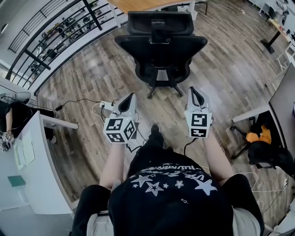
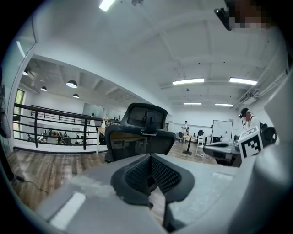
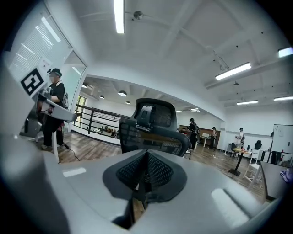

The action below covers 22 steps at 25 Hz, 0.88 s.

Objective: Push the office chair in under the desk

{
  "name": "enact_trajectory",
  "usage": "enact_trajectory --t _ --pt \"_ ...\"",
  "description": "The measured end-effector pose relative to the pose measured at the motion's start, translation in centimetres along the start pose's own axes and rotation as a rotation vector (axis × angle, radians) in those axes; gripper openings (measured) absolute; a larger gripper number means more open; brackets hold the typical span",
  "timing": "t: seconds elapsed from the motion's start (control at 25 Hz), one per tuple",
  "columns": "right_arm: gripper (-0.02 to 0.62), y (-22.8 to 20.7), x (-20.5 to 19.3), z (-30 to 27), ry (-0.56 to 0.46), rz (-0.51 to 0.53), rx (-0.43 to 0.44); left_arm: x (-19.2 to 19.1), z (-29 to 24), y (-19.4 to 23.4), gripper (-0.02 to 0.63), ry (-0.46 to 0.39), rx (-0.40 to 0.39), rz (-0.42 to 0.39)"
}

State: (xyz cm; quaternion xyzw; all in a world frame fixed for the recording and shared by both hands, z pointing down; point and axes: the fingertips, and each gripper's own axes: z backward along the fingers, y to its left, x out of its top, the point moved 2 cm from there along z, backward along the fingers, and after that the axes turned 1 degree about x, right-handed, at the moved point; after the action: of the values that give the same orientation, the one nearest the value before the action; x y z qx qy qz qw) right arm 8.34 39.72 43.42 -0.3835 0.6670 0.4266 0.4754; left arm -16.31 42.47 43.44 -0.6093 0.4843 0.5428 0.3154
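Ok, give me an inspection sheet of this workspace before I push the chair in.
Surface: wood-plank floor.
Job's things: office chair, back toward the person; desk beyond it.
Clutter: orange thing among dark items at right.
Grippers: left hand-held gripper and right hand-held gripper shut, empty, short of the chair.
Cables: power strip and cables on the floor near the left one.
Surroundings: railing and white desk at left.

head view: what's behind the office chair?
The wooden desk top sits at the frame's upper edge, just beyond the office chair. The chair's backrest covers its seat and the space under the desk, so what's there can't be seen.
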Motion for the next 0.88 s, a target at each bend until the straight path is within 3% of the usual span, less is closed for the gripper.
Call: enact_trajectory --t 0.44,0.68,0.88 --pt "0.003 -0.2 -0.5 -3.9 0.015 0.109 -0.044 -0.4 -3.2 3.1 0.002 -0.006 0.015 -0.038" --pt "0.003 -1.3 0.1 -7.4 0.056 0.142 -0.074 1.4 -6.5 5.1 0.002 -0.019 0.002 -0.152" --pt "0.005 -3.1 0.5 -10.4 0.077 0.143 -0.122 2.6 -9.4 6.7 0.002 -0.029 -0.003 -0.187"
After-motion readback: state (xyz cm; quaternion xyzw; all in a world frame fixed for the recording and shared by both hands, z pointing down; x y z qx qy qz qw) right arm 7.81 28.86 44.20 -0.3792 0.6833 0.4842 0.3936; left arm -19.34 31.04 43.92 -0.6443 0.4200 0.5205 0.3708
